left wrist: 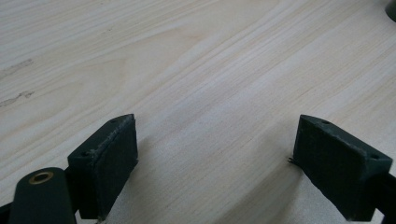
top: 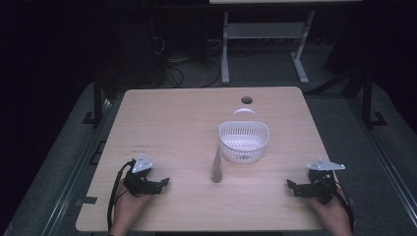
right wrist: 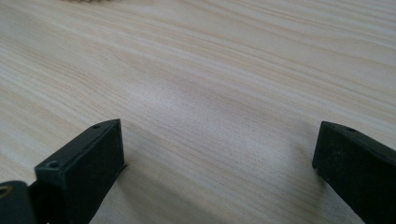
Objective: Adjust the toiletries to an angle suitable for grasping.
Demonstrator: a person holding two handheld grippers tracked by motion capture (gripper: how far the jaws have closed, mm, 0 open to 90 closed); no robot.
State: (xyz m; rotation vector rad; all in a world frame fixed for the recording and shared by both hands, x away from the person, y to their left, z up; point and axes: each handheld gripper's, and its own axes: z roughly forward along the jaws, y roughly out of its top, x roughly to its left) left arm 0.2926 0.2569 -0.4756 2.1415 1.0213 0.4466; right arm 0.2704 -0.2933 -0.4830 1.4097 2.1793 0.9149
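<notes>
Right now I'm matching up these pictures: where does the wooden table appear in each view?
High view: the table fills the middle.
Left gripper view: its wood lies under the open left tongs.
Right gripper view: its wood lies under the open right tongs.
Shared landmark: the pale wood grain.

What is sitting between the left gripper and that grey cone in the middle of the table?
Nothing visible. Bare wood of the table lies between the left gripper and the grey cone. The white basket stands just beyond the cone, off that line.
</notes>
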